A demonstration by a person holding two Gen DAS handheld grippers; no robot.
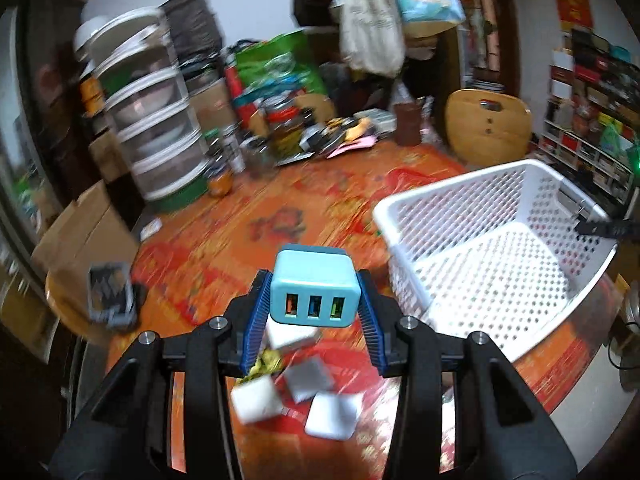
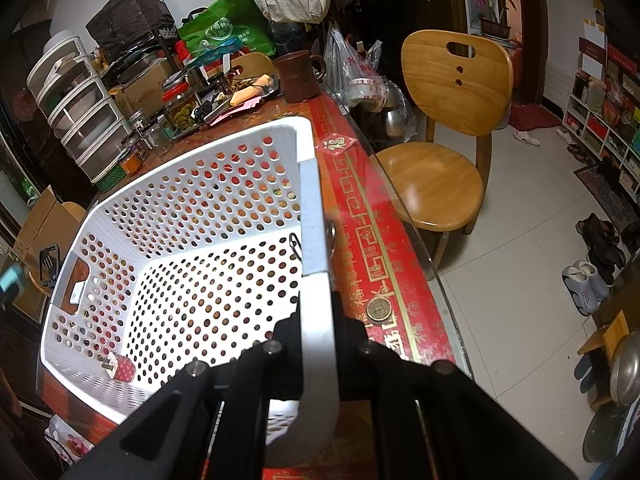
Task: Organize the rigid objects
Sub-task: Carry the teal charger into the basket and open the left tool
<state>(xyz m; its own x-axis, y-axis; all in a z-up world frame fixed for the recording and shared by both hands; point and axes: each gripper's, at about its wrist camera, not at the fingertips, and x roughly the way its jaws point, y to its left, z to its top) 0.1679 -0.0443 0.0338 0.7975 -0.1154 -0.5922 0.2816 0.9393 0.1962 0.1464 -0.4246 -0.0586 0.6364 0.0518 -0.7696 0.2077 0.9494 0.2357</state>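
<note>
Turquoise charger: pale-blue plastic three-port USB plug block (image 1: 309,289), centre of the left wrist view, pinched between the blue ribbed pads (image 1: 253,322) of the left gripper (image 1: 310,300), lifted clear of the desk.
Left gripper state: pressed onto the block's two sides, ports facing the camera.
White basket: perforated white plastic laundry-style basket (image 1: 452,196) at right of the left wrist view; filling the left half of the right wrist view (image 2: 312,208).
Right gripper state: right gripper (image 2: 320,344) clamped across the basket's near rim, one finger inside the wall, one outside, steadying it.
Basket contents: one small white-and-red plug adapter (image 2: 118,366) at lower left of the right wrist view; whether it lies inside or shows through the holes, hard to tell.
Desk: red patterned cloth under glass (image 1: 224,240); several small white and grey square blocks (image 1: 316,396) loose at lower centre of the left wrist view, a dark rectangular device (image 1: 110,294) at left.
Step in hand: judged as carrying the charger toward the basket, heavy blur suggesting motion.
Next move: likely a swing to the right over the rim, then spreading the pads above the bare floor of the basket.
Risk: clipping the rim on the way over.
</note>
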